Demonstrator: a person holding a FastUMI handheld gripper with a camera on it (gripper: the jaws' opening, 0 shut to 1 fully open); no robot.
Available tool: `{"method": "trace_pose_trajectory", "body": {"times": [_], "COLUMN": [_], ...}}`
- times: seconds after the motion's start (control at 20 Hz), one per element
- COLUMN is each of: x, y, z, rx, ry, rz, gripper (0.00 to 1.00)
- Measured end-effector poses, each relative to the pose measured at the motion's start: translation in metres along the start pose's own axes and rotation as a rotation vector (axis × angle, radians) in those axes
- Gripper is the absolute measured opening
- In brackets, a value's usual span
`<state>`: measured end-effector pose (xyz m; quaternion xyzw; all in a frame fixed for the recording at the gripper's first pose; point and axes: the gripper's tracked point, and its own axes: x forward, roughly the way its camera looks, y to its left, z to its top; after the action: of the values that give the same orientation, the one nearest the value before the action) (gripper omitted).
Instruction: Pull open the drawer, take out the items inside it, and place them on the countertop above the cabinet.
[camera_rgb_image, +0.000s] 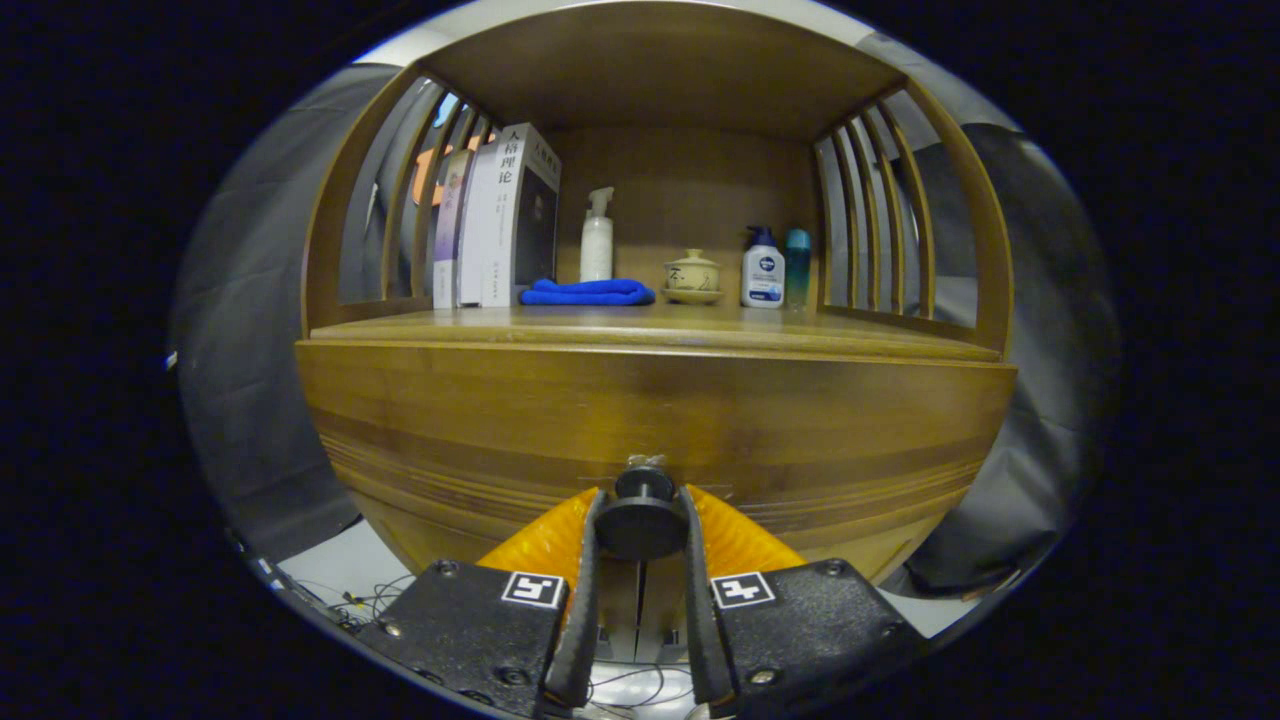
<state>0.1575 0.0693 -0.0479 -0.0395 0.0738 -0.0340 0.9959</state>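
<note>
With my two fingers (590, 540) flanking it, the round dark drawer knob (641, 522) sits pinched between them; both pads press on its sides, so my gripper (641, 530) is clamped on the knob.

Drawer front (650, 420): a wide wooden panel with banded grain, directly ahead of my fingers, the knob standing out from its lower middle. I cannot tell whether it sits flush with the cabinet (340, 230) or slightly out. Nothing of the drawer's inside is visible from here.

Countertop (650, 328): the wooden shelf surface just above the drawer front, beyond my fingers. It lies under a wooden roof, with slatted wooden sides at either end.

On the countertop, far side, from my left across:
- a row of upright books (500, 215) against the left slats
- a folded blue cloth (588, 292), lying flat just beside the books
- a white pump bottle (597, 240), upright behind the cloth
- a small lidded ceramic cup (692, 272) on a saucer, near the middle
- a white bottle with a blue pump top (763, 268), upright
- a teal bottle (797, 255), touching or just beside the white one, close to the right slats

Below the cabinet, on the left, a pale floor (335, 570) with thin cables (370, 598) on it.
</note>
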Motion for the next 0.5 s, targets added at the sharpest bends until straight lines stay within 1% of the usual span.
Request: {"method": "trace_pose_trajectory", "body": {"times": [0.25,0.5], "x": [-0.012,-0.046], "y": [-0.001,-0.003], "z": [-0.004,-0.014], "rx": [0.011,0.026], "ry": [0.014,-0.001], "rz": [0.006,0.019], "gripper": [0.39,0.38]}}
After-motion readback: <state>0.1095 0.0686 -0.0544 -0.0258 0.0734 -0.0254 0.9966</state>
